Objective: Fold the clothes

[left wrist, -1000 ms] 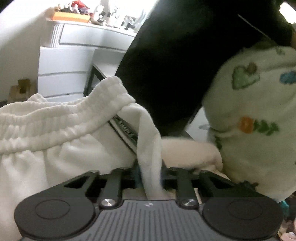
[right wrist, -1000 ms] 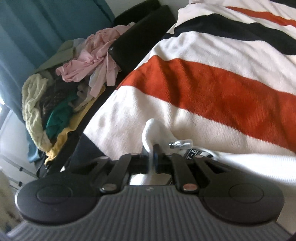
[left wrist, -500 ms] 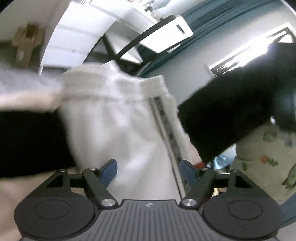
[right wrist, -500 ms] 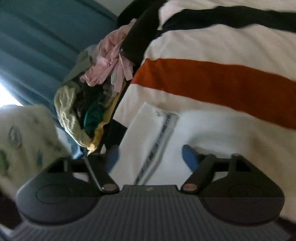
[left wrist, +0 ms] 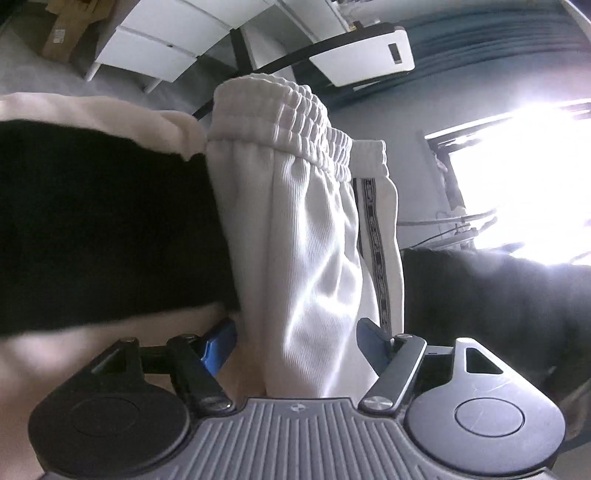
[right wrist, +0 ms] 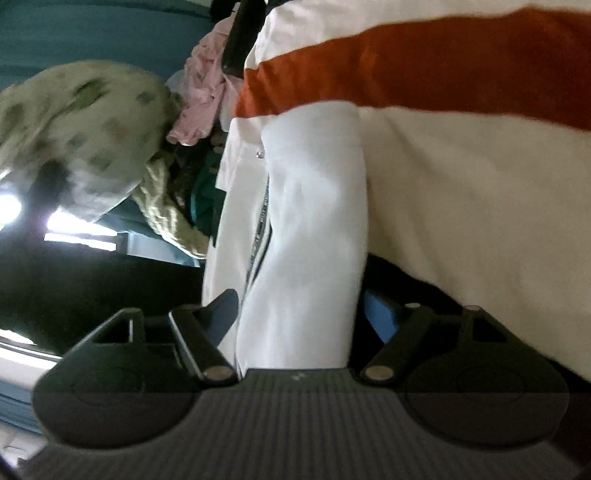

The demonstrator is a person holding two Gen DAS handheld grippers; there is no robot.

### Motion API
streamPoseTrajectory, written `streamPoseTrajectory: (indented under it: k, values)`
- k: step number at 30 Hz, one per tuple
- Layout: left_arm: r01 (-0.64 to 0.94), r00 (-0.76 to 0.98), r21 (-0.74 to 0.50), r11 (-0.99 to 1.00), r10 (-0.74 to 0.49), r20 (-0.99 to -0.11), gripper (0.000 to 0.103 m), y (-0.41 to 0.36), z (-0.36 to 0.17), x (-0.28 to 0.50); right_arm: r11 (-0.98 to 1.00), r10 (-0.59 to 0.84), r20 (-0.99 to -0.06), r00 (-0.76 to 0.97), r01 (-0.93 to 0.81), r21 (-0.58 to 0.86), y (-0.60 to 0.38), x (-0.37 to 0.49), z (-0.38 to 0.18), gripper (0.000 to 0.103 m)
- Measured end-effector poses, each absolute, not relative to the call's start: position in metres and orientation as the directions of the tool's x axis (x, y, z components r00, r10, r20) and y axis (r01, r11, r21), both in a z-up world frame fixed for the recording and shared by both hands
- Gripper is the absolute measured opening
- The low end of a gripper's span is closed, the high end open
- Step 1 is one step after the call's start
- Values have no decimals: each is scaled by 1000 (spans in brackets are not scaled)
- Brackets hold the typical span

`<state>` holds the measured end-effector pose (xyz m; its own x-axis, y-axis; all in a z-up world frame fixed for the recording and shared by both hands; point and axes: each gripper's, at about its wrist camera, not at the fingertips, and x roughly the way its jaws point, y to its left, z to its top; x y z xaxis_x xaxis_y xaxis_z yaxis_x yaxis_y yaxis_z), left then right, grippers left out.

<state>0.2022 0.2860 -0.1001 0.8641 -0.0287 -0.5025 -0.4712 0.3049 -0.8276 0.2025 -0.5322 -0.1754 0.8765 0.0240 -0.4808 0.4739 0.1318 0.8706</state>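
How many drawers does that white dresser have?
2 drawers show on the white dresser in the left wrist view: upper and lower. The frame's top edge may hide more.

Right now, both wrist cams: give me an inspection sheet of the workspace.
Surface: striped blanket, cream with orange and black bands.
Job's things: white shorts, ribbed waistband at the top, dark printed tape down one side; the same shorts lie between the right claw's fingers too.
Clutter: heap of clothes, pink, yellow-green and teal.
Grippers: left claw and right claw both open, blue pads off the cloth; both have just released it, then eased in slightly.
Cables: a few cables by the window.
Surroundings: white drawers, teal curtain, bright window.
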Motion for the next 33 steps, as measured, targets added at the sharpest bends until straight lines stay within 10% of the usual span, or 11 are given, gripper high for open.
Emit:
streamPoseTrajectory:
  k: [7,9,17,21,33]
  values:
    - [-517,849,-817,257,34,-527,72,294,-104,228,187,4,-416,910,407,894,-538,257,-198,65]
    - [-511,855,-813,279,68,-514,56,290,-96,226,202,-10,-411,912,404,892,-535,268,-201,63]
    - [-511,852,-785,350,92,-515,55,284,-95,230,258,-64,-471,880,470,844,-533,275,-197,28]
    - [-495,864,-798,343,99,-493,13,289,-101,235,266,-70,-466,882,466,844,-530,264,-191,17]
    - [-442,897,-827,347,155,-414,11,275,-59,154,263,-84,-443,893,448,854,-535,199,-152,11]
